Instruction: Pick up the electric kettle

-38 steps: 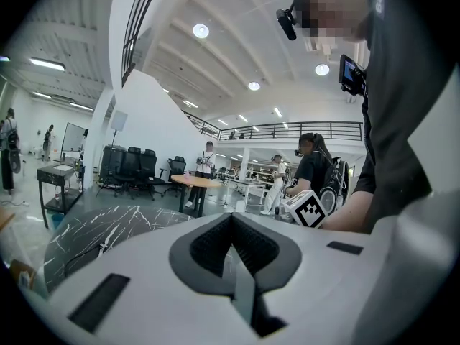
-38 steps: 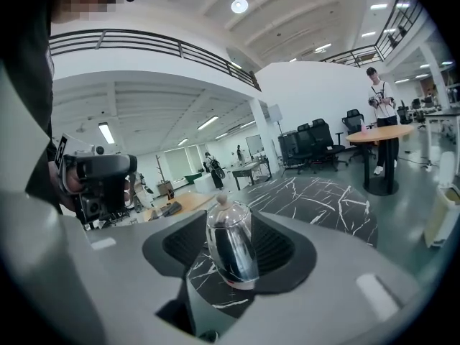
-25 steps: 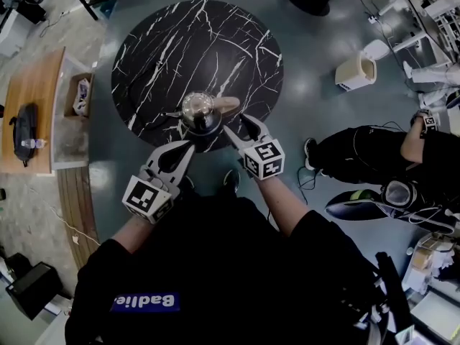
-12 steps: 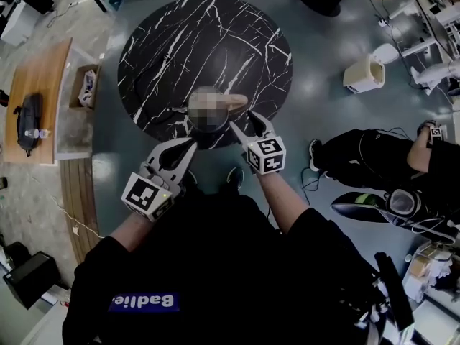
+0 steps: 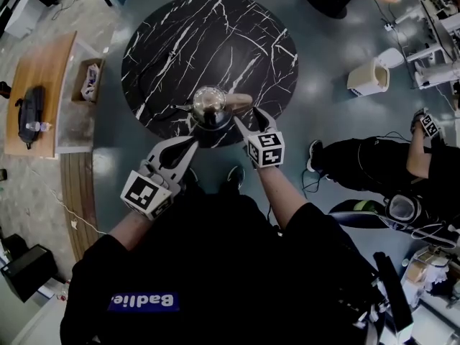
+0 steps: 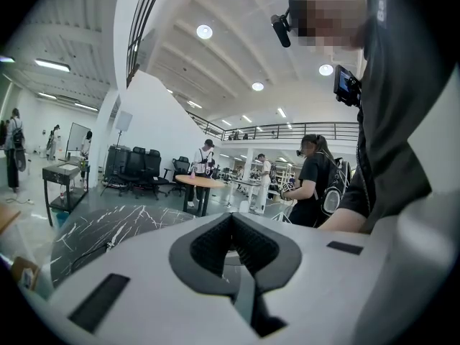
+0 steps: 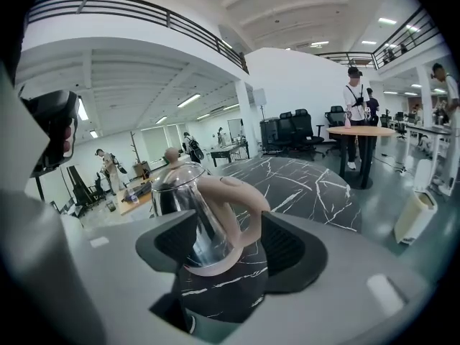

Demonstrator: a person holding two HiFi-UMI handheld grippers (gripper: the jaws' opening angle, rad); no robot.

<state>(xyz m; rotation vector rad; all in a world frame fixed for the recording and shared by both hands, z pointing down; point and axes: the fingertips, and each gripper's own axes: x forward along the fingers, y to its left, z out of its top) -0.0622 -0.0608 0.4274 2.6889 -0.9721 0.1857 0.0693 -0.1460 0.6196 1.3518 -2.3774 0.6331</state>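
While kettle (image 5: 208,106) stands upright, handle faces right tool (image 5: 248,118).

Round black marble tabletop (image 5: 180,42); to its left a wooden tabletop (image 5: 42,70) with a black bag (image 5: 27,115) on it; a cardboard box (image 5: 90,82) between them; a white bin (image 5: 369,78) at right.

Head view overhead; gripper views low (same table (image 5: 172,42))

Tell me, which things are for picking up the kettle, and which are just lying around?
For the job: electric kettle; right tongs, which have just been opening, with the kettle handle between them, not gripped; black marble table it stands on.
Just lying about: white bin; black bag; cardboard box.
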